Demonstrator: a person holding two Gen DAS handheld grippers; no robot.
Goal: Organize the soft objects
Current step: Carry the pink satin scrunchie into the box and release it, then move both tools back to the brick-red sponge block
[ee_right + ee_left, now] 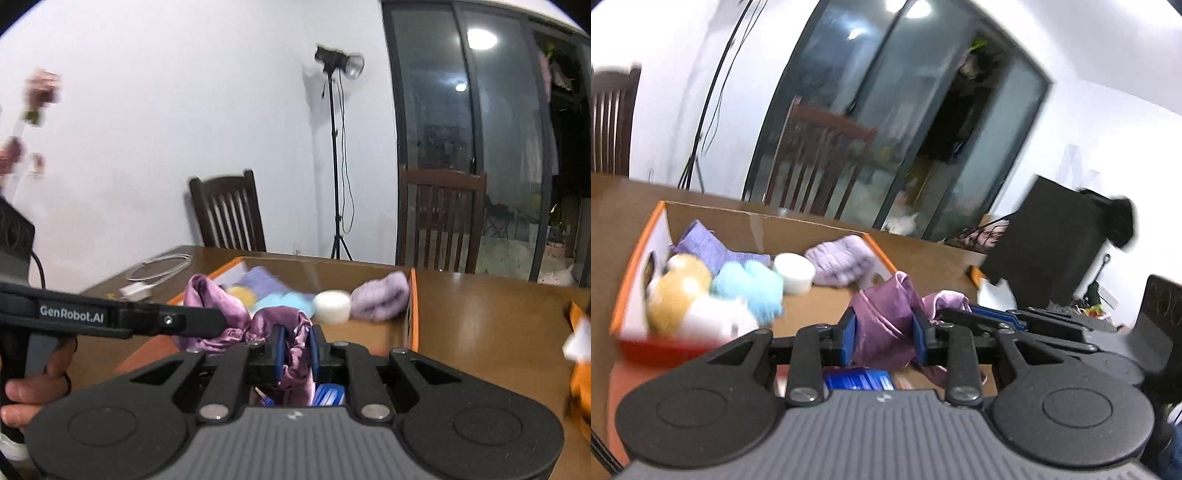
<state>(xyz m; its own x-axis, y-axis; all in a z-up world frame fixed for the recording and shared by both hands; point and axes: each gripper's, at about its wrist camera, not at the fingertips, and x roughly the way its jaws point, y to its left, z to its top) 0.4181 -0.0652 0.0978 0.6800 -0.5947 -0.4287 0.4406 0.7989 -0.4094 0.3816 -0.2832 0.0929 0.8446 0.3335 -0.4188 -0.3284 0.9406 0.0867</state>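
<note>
**Satin cloth pinched at both ends above the box**

Purple satin cloth (882, 325) is what you hold, one piece in two grips: your left gripper (884, 334) has its blue pads pressed onto a thick fold of it, and your right gripper (295, 354) is clamped almost fully closed on a thinner fold. The cloth hangs just in front of the cardboard box (753, 225), at its near edge. Its lower part is hidden behind the gripper bodies, so you cannot see how far it drapes.

Motion blur softens much of the left wrist view. Inside the box you can count two lilac knitted pieces (701, 240), one tan ball (677, 291), one light blue fluffy item (753, 288), one white cylinder (794, 273) and one white soft thing (716, 317) whose shape is too blurred to make out. Something blue (858, 380) shows beneath the cloth, mostly covered.

Two wooden chairs (231, 214) stand behind the table (487, 317). An orange object (580, 373) is cut off at the right wrist view's edge.
</note>
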